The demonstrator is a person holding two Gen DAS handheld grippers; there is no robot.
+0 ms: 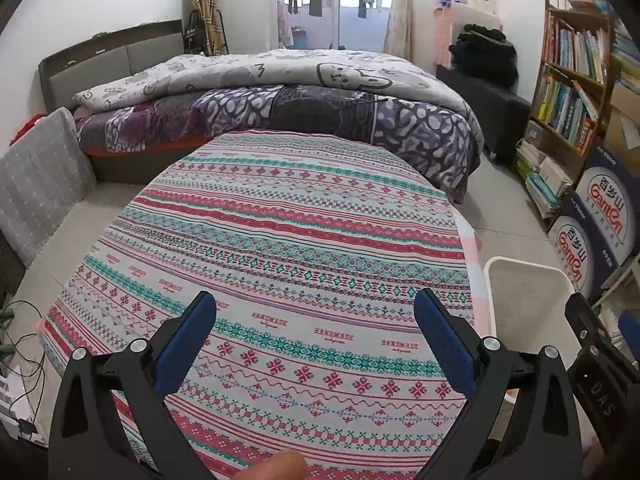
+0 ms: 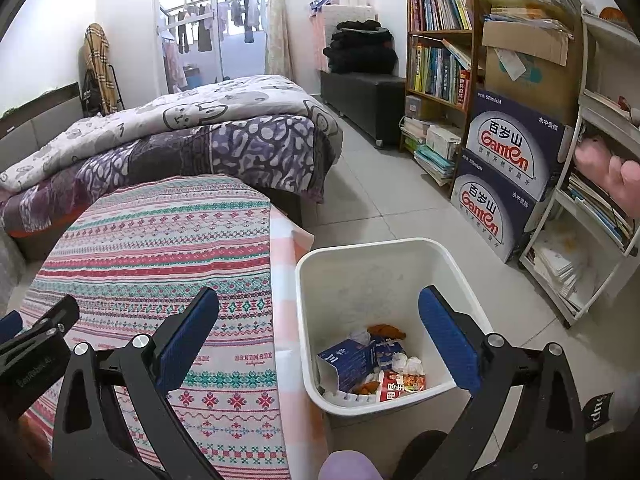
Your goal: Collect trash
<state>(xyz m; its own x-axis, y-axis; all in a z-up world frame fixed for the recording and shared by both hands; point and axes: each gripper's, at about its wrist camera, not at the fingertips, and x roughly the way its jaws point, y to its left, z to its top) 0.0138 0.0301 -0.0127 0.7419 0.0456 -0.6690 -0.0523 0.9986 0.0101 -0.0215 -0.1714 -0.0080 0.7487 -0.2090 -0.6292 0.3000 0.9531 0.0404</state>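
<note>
A white trash bin (image 2: 400, 248) stands on the floor right of the table. Inside lie a blue carton (image 2: 352, 360), a red-and-white wrapper (image 2: 394, 390), crumpled white paper (image 2: 408, 364) and orange peel (image 2: 386, 331). My right gripper (image 2: 320, 332) is open and empty, above the bin's near left side. My left gripper (image 1: 314, 336) is open and empty over the patterned tablecloth (image 1: 280, 240), where I see no trash. The bin's rim (image 1: 524, 268) shows at the right of the left wrist view. The left gripper's body (image 2: 36, 344) shows at the left edge of the right wrist view.
A bed with purple and grey quilts (image 1: 280, 92) stands behind the table. A bookshelf (image 2: 440, 60), blue water cartons (image 2: 504, 176) and a white rack (image 2: 592, 200) line the right wall. Cables (image 1: 24, 340) lie on the floor at left.
</note>
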